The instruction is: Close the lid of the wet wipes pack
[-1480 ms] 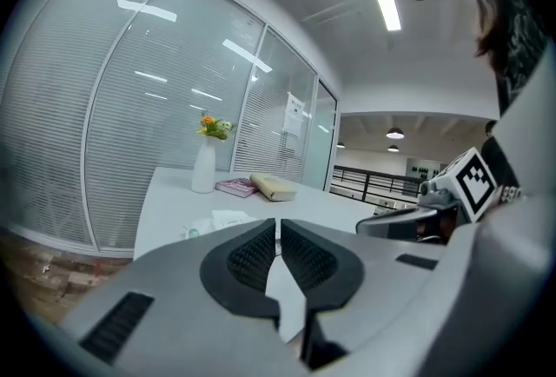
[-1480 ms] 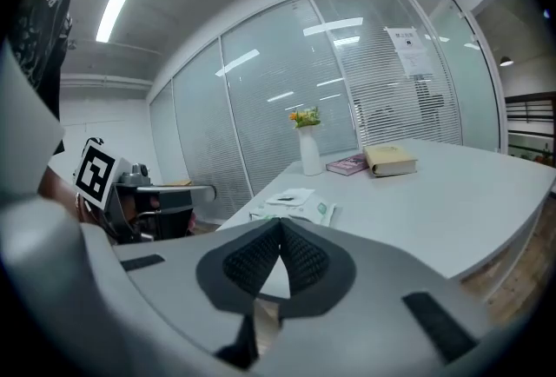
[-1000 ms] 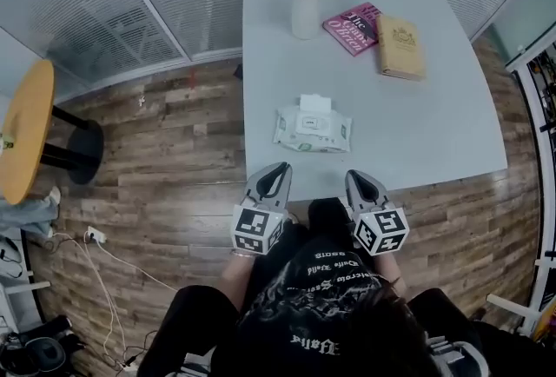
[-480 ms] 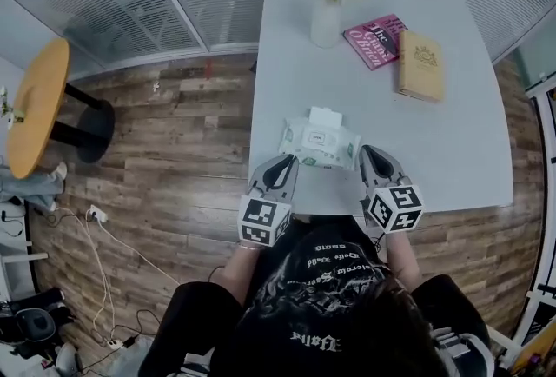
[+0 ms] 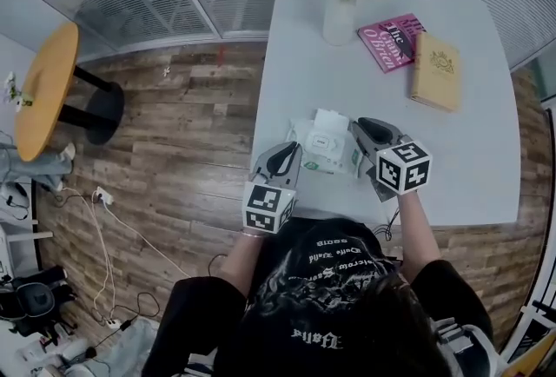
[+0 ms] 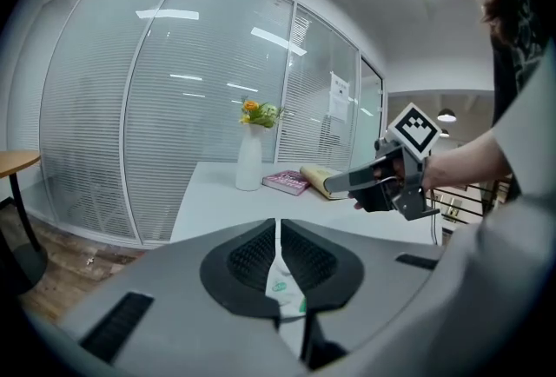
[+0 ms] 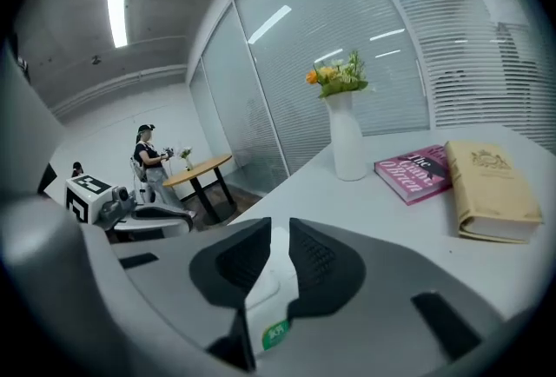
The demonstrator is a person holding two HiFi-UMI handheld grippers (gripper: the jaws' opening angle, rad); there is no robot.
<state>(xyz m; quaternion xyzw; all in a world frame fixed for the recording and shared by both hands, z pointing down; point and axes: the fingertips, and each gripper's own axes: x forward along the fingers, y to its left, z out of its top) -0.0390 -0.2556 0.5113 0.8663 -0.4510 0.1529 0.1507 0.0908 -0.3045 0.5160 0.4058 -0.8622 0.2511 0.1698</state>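
The wet wipes pack [image 5: 323, 151] lies near the front edge of the white table [image 5: 452, 154], its white lid [image 5: 330, 121] flipped open toward the far side. My left gripper [image 5: 292, 148] is shut at the pack's left end; in the left gripper view only a slit between the pads of this left gripper [image 6: 278, 223] shows the pack [image 6: 283, 283]. My right gripper [image 5: 359, 126] is at the pack's right end, beside the lid. In the right gripper view this gripper [image 7: 278, 224] has its jaws opening, with nothing gripped and the pack [image 7: 268, 284] seen below the gap.
A white vase of flowers [image 5: 340, 12], a pink book [image 5: 395, 40] and a tan book [image 5: 435, 69] stand at the table's far end. A round wooden side table [image 5: 48, 89] and floor cables [image 5: 113, 219] are off to the left. A person [image 7: 148, 154] stands far away.
Both grippers moved forward from the table's front edge to the pack. The right one went farther and now sits beside the open lid.
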